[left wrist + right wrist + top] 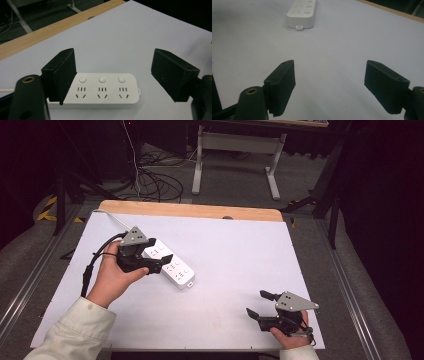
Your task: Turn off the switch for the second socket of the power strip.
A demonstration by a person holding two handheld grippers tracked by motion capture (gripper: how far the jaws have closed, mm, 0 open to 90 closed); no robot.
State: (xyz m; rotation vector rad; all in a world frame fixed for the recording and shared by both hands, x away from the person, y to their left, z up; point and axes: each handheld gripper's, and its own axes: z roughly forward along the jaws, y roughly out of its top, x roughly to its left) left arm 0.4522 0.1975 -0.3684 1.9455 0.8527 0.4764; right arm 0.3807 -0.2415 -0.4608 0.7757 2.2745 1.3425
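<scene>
Black tongs (159, 262), grey triangular plates (screwed), black cables, cream sleeves (75, 330)

Table: white sheet (225, 270) over wooden top (190, 210).
Power strip (172, 265): white, lying left of centre.
Left gripper (162, 262): jaws apart, over the strip.
Right gripper (260, 304): jaws apart, near right corner.

A power strip (169, 263) lies on the tabletop (235, 250), left of centre, running diagonally from far left to near right. The left hand-held gripper (159, 261) hovers over the strip's far-left part — jaws spread across it. The right hand-held gripper (259, 303) sits well apart, at the near right corner — its jaws apart over bare tabletop.
</scene>
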